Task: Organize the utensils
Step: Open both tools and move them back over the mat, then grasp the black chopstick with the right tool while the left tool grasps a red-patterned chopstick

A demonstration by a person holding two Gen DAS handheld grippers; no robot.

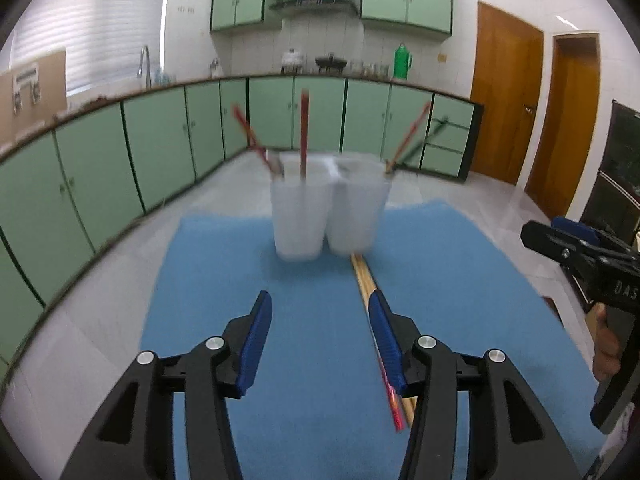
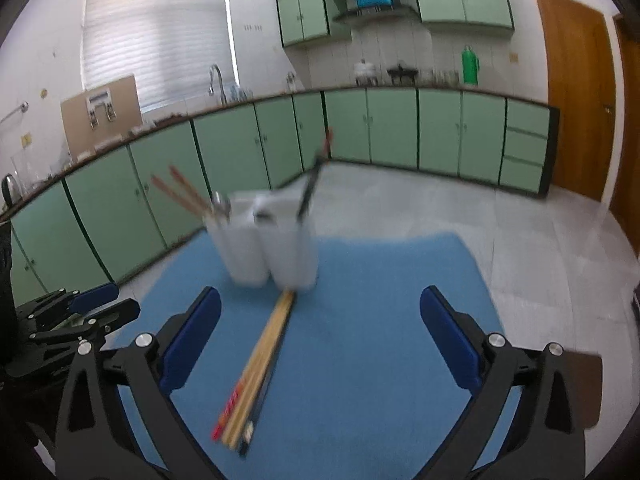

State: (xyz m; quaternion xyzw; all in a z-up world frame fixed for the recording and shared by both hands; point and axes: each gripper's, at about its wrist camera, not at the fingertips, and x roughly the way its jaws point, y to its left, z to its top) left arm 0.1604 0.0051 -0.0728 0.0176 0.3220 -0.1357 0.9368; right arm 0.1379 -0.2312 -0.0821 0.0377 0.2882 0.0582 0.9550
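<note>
Two translucent white cups (image 1: 298, 216) (image 1: 356, 212) stand side by side at the far end of a blue mat (image 1: 224, 264), each with red-tipped chopsticks leaning out. A bundle of loose chopsticks (image 2: 260, 360) lies on the mat in front of the cups (image 2: 292, 252). My left gripper (image 1: 319, 298) is open above the mat with nothing between its fingers; the loose chopsticks (image 1: 362, 276) run under its right finger. My right gripper (image 2: 320, 292) is wide open, with the bundle lying on the mat below, nearer its left finger. The picture is blurred.
The mat (image 2: 380, 300) lies on a pale tiled surface. Green cabinets (image 1: 160, 132) curve round the back and left, and wooden doors (image 1: 504, 92) are at the right. The right gripper (image 1: 580, 252) and a hand (image 1: 606, 344) show at the right edge of the left wrist view.
</note>
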